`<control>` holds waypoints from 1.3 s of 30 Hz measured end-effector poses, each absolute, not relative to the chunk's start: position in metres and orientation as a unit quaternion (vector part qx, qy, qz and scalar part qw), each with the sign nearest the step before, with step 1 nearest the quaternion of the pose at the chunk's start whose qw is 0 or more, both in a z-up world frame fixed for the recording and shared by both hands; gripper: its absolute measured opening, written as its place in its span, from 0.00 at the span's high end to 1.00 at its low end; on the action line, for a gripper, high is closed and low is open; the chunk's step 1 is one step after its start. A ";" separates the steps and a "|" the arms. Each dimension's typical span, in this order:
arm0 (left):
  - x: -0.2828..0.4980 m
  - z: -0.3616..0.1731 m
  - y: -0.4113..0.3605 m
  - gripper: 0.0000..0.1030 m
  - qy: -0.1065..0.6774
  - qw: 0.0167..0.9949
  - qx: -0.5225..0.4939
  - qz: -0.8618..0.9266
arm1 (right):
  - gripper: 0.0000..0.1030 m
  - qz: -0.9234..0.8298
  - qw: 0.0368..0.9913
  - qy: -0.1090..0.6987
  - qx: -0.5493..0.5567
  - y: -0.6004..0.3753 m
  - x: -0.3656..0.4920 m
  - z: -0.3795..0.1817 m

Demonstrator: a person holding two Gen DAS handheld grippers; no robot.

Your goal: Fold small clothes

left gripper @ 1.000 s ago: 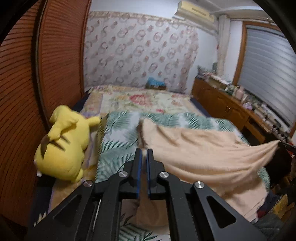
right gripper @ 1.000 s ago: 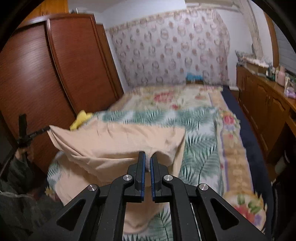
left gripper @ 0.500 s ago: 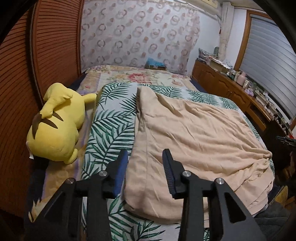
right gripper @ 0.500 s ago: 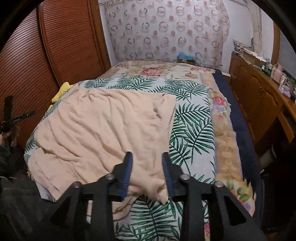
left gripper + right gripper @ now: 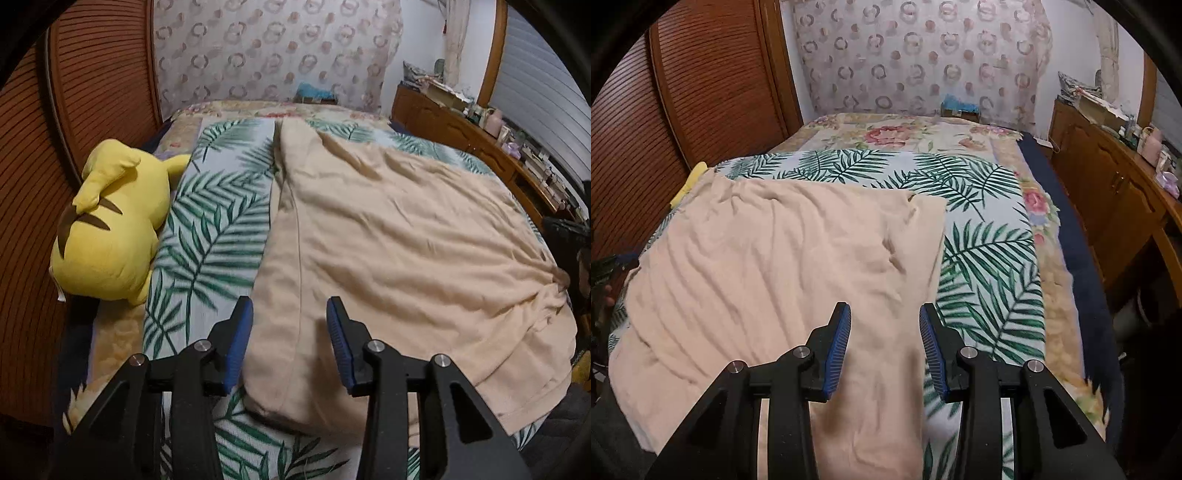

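Left wrist view: the left gripper [image 5: 290,325] hangs with jaws apart above the near left edge of the beige garment [image 5: 399,251], gripping nothing. Right gripper [image 5: 884,332], jaws likewise spread, hovers over its right edge. Garment lies wrinkled on the bed [image 5: 990,236]; its near hem is cut off behind the grippers. Yellow plush [image 5: 107,229] sits beyond, left.

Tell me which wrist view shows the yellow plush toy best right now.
The left wrist view: the yellow plush toy lies whole on the bed's left side, beside the leaf-print cover, apart from the beige garment. In the right wrist view only a small yellow sliver peeks from behind the garment's far left corner.
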State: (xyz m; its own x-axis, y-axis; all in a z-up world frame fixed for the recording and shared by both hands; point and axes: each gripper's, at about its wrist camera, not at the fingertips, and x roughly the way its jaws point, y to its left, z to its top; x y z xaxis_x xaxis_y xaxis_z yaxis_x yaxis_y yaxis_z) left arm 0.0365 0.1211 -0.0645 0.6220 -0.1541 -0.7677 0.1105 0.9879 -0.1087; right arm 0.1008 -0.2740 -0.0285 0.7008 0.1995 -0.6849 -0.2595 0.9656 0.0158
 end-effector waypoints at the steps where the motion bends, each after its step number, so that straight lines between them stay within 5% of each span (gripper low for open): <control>1: 0.034 -0.067 0.122 0.58 0.431 0.899 -0.027 -0.075 | 0.61 0.125 0.921 0.367 -0.043 -0.274 0.099 -0.029; 30: 0.022 -0.082 0.119 0.52 0.434 0.899 -0.013 -0.058 | 0.56 0.098 0.916 0.388 -0.038 -0.271 0.237 -0.051; 34: 0.021 -0.083 0.118 0.52 0.430 0.901 -0.015 -0.053 | 0.93 0.126 0.914 0.382 -0.053 -0.268 0.238 -0.050; 39: 0.020 -0.083 0.118 0.52 0.430 0.901 -0.021 -0.051 | 0.95 0.095 0.935 0.338 -0.058 -0.275 0.235 -0.033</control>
